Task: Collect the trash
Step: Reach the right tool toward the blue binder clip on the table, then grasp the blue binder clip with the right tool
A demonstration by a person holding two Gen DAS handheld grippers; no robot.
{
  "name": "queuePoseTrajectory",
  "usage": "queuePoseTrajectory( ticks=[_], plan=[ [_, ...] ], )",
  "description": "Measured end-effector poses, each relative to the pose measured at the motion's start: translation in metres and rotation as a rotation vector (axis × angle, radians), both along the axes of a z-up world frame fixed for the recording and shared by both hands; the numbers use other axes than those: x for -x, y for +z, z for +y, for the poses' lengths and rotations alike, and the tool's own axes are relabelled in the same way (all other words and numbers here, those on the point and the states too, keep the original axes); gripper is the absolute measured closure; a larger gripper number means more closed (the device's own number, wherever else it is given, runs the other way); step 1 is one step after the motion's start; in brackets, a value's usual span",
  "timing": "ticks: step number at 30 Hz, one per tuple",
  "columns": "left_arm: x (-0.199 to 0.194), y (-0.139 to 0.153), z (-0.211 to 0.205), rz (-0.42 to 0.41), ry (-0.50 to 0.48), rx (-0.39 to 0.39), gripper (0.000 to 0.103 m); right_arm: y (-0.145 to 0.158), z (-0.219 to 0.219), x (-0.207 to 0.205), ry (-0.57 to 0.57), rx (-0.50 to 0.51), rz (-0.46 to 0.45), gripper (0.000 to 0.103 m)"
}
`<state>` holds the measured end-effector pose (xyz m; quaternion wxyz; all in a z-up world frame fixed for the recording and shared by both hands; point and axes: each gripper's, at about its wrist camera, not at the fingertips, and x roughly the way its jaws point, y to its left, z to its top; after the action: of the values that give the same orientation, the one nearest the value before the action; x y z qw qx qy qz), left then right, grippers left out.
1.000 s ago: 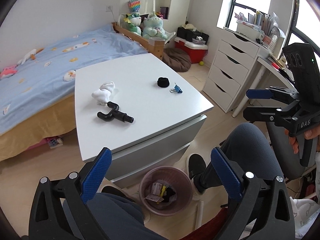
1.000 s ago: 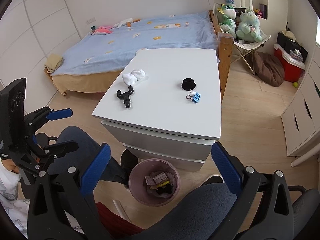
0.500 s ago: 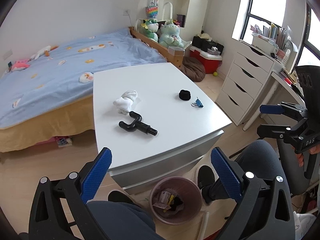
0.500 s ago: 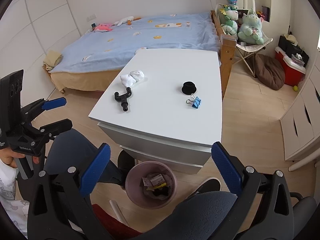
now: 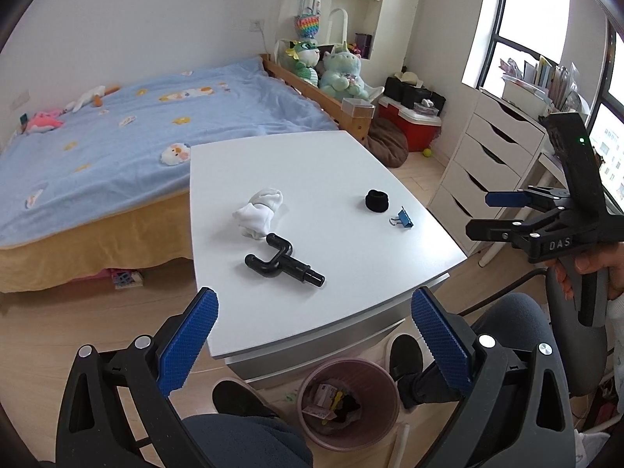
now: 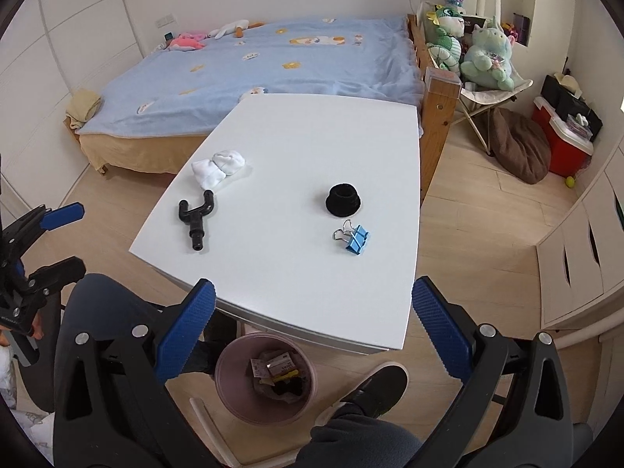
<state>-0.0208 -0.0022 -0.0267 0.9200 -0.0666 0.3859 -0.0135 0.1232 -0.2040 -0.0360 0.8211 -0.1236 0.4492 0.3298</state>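
On the white table [image 5: 323, 163] [image 6: 312, 140] lie a crumpled white tissue [image 5: 259, 210] [image 6: 217, 167], a black Y-shaped plastic piece [image 5: 282, 262] [image 6: 196, 218], a small black round cap [image 5: 376, 199] [image 6: 343, 199] and a blue binder clip [image 5: 402, 219] [image 6: 354, 237]. A pink trash bin [image 5: 347, 401] [image 6: 264, 378] with scraps inside stands on the floor under the table's near edge. My left gripper [image 5: 312, 347] is open and empty, held before the near edge. My right gripper [image 6: 308, 331] is open and empty, and also shows in the left wrist view [image 5: 491, 214].
A bed with a blue cover [image 5: 117, 124] [image 6: 273, 58] adjoins the table's far side. A white drawer unit [image 5: 491, 156] stands to the right. The person's knees and shoes [image 5: 405, 355] are beside the bin. Plush toys [image 6: 468, 46] and a red cooler [image 6: 561, 144] sit at the back.
Both grippers have risen and tilted towards the table, so the table and its objects sit nearer in view. Both stay open and empty. Nothing on the table has moved.
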Motion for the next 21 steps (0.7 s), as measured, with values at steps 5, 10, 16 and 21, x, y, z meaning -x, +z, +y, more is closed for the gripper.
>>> queuePoseTrajectory(
  ticks=[5, 10, 16, 21],
  plan=[
    [-0.003, -0.004, 0.001, 0.011, 0.004, 0.002, 0.008, -0.016, 0.015, -0.028, 0.001, 0.041, 0.020, 0.004],
    [-0.006, -0.008, 0.006, 0.018, 0.016, 0.008, 0.008, -0.037, 0.028, -0.051, -0.002, 0.091, 0.045, 0.004],
    [-0.008, -0.014, 0.010, 0.035, 0.028, 0.019, 0.008, -0.058, 0.041, -0.066, 0.011, 0.149, 0.058, 0.027],
    [-0.009, -0.019, 0.011, 0.046, 0.024, 0.031, 0.008, -0.066, 0.044, -0.071, 0.027, 0.148, 0.064, 0.047]
  ],
)
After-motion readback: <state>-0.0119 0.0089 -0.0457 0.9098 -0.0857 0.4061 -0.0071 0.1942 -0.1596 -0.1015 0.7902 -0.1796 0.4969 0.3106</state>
